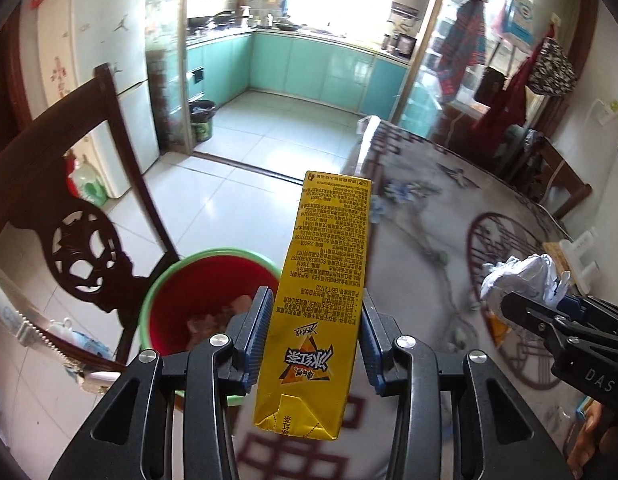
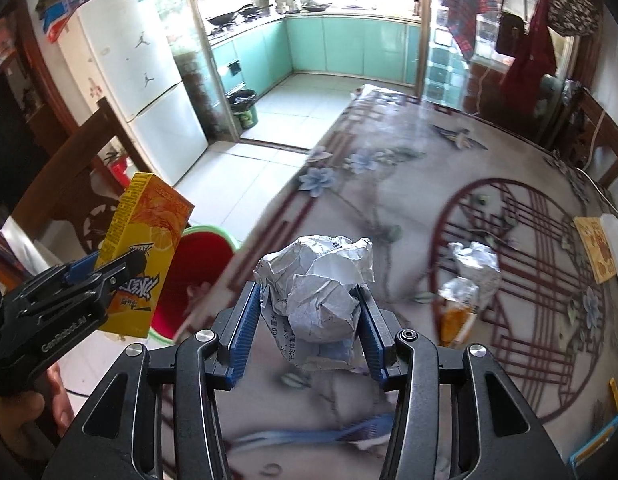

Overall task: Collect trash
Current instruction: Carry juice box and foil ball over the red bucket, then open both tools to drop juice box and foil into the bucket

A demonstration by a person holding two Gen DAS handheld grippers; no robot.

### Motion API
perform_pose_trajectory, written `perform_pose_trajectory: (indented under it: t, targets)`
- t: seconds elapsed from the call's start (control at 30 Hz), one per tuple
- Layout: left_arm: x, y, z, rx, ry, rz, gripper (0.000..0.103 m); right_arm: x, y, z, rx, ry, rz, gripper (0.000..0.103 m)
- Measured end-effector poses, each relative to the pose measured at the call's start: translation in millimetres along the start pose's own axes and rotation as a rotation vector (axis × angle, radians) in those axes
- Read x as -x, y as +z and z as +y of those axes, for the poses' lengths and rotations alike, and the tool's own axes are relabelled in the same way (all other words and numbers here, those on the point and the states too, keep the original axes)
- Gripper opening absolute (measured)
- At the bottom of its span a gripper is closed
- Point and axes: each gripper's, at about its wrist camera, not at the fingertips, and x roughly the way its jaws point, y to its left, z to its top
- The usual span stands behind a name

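Tablecloth (image 2: pixel 389 184) patterned with flowers; left gripper (image 1: pixel 315 344) grasps carton (image 1: pixel 325 280), right gripper (image 2: pixel 309 312) grasps paper (image 2: pixel 317 276).

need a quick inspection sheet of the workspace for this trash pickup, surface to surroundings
surface: table under a floral cloth with a dark red round lattice print
job's things: yellow drink carton and crumpled paper ball, both held; red bin with green rim on the floor beside the table edge, scraps inside
clutter: torn foil snack wrapper, blue comb-like tool, yellow card, all lying on the cloth
grippers: left gripper shut on the carton; right gripper shut on the paper ball
cables: a cord by the far chair
surroundings: carved wooden chair, white fridge, kitchen with teal cabinets
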Motion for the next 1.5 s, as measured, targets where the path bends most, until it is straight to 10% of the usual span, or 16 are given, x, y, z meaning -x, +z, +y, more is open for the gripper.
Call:
perform_pose_trajectory:
  t: [0.57,1.5]
  targets:
    - [-15,-9,109,0.105,0.102,0.064,0.039,-55,21,99,0.106,0.099,0.074,0.046]
    - [-34,5,149,0.175,0.117,0.085,0.046,-85,37,138,0.146,0.112,0.118,0.066]
